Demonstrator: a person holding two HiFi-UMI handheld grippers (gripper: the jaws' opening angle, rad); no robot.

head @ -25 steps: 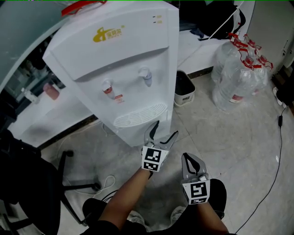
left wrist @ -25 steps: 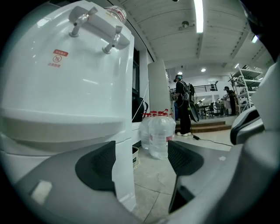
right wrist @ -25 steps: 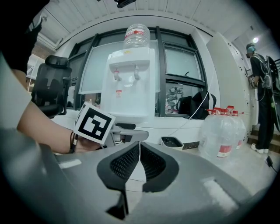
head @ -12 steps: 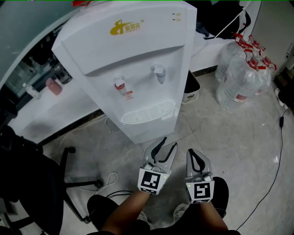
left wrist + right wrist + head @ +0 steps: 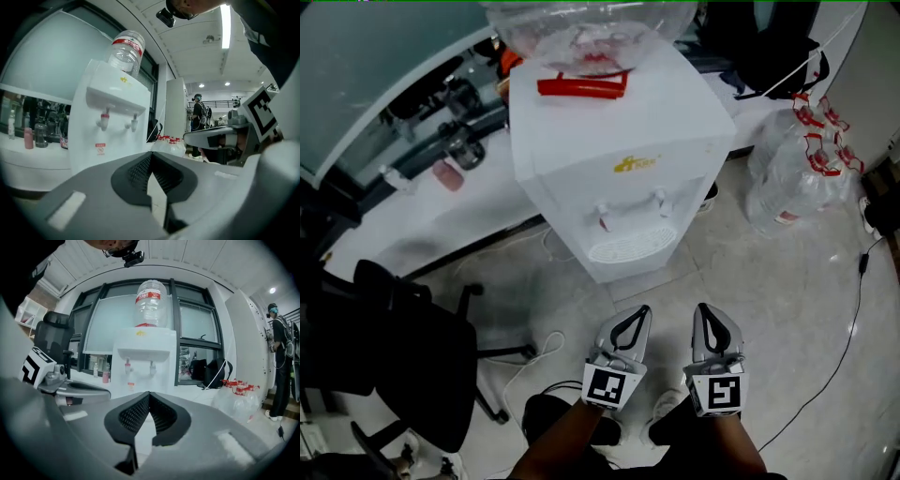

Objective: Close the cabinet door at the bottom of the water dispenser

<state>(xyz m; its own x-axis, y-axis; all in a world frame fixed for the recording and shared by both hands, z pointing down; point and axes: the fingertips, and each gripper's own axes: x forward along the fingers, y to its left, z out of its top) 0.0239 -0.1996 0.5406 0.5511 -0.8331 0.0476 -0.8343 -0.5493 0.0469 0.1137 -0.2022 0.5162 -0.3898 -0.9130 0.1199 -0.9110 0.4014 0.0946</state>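
The white water dispenser (image 5: 619,122) stands against a white counter with a water bottle (image 5: 581,28) on top. Its taps and grille show, but the bottom cabinet door is hidden by the steep angle. Both grippers hover side by side over the floor, well short of the dispenser. My left gripper (image 5: 642,310) is closing, its tips meeting with nothing between them. My right gripper (image 5: 701,309) is shut and empty. The left gripper view (image 5: 150,158) and right gripper view (image 5: 149,394) show the dispenser (image 5: 110,126) (image 5: 143,362) ahead, its lower front hidden behind the jaws.
A black office chair (image 5: 394,347) stands at the left, with a white cable (image 5: 530,361) on the floor beside it. Several empty water bottles (image 5: 797,178) sit to the right of the dispenser. A black cable (image 5: 853,309) runs across the tiles. A person (image 5: 281,376) stands far off.
Both grippers have risen and drawn back from the dispenser's lower front. The left gripper's jaws went from open to closed. The head view has lifted, so the dispenser's top and bottle now show.
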